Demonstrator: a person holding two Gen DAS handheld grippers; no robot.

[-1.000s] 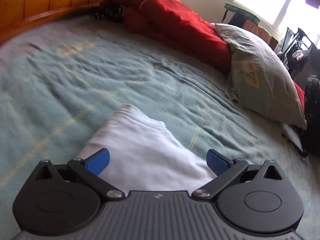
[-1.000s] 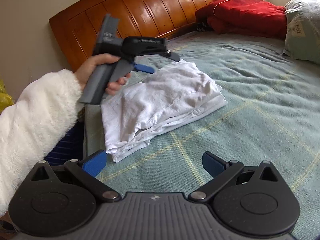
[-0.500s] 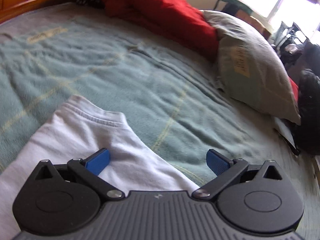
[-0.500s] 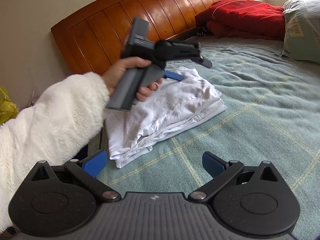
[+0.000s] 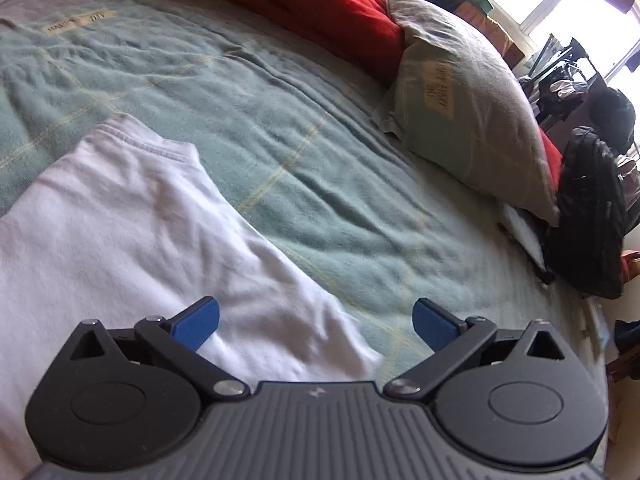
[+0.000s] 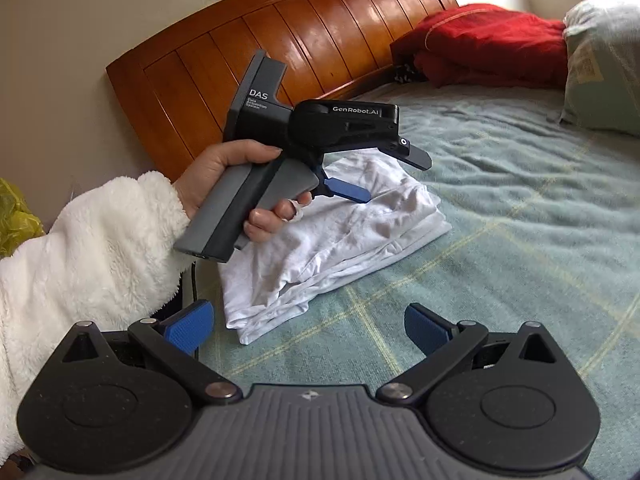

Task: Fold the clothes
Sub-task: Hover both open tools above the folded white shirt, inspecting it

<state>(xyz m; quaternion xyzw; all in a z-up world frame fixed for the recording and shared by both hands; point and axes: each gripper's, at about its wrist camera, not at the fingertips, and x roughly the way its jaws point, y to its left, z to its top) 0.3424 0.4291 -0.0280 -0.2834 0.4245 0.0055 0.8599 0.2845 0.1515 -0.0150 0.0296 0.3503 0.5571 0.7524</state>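
Note:
A folded white garment (image 6: pixel 340 236) lies on the green blanket (image 6: pixel 520 240) near the bed's left edge. It also fills the lower left of the left wrist view (image 5: pixel 120 232). My left gripper (image 5: pixel 316 322) is open and empty, hovering just above the garment. In the right wrist view the left gripper (image 6: pixel 384 176) is held in a hand with a white fleece sleeve, above the garment's far end. My right gripper (image 6: pixel 308 326) is open and empty, above the blanket just in front of the garment's near edge.
A wooden headboard (image 6: pixel 280 48) stands behind the garment. A red quilt (image 5: pixel 304 4) and a grey-green pillow (image 5: pixel 464 112) lie at the far side of the bed. A black backpack (image 5: pixel 588 216) sits past the pillow. Something yellow (image 6: pixel 16 216) lies beside the bed.
My left gripper has risen and swung right over the garment, so more of the garment and the pillow show in its view. My right gripper has barely moved. Both stay open.

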